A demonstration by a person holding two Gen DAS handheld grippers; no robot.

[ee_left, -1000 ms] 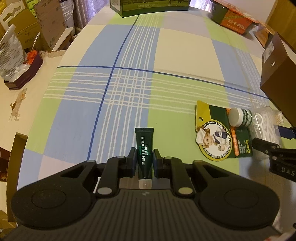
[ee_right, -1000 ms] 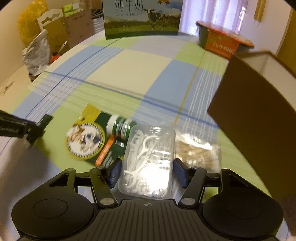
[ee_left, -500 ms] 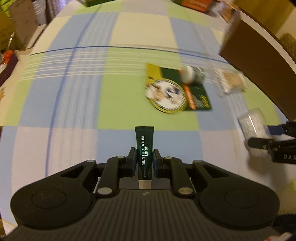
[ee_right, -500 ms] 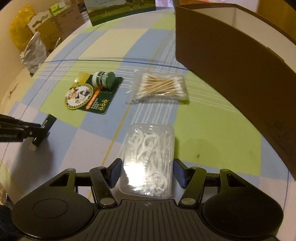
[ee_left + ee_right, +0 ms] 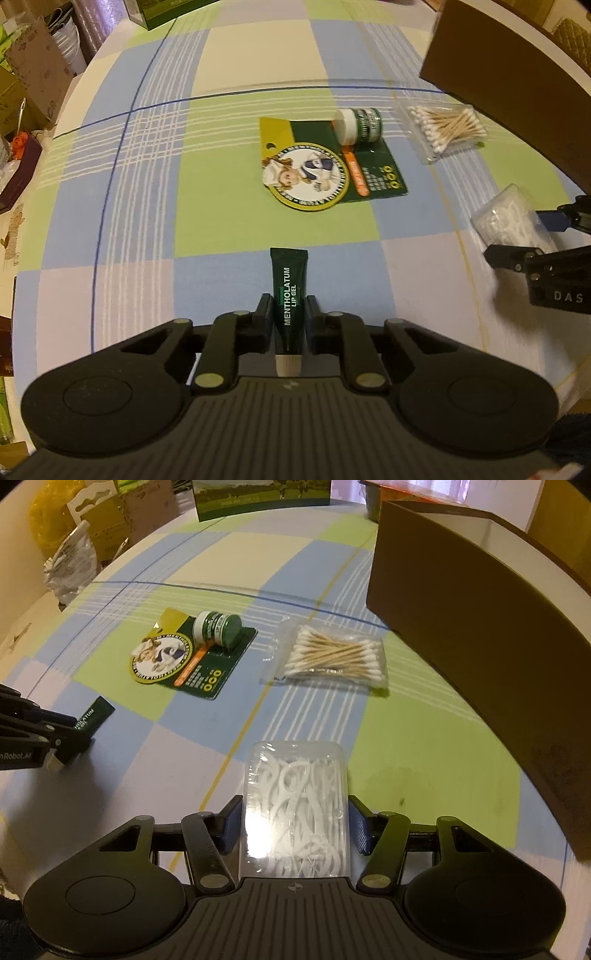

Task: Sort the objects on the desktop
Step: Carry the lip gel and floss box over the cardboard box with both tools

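My left gripper is shut on a dark green Mentholatum lip gel tube, held above the checked tablecloth; the tube also shows at the left of the right wrist view. My right gripper is shut on a clear plastic box of white floss picks, which also shows in the left wrist view. On the cloth lie a green blister card with a small balm jar and a bag of cotton swabs.
A large brown open box stands on the right side of the table, also at the top right of the left wrist view. A green milk carton box stands at the far edge. Cardboard and bags clutter the left.
Both grippers have pulled back and risen with their loads; the floss box left its spot beside the swabs, and the card and swabs now lie farther ahead.
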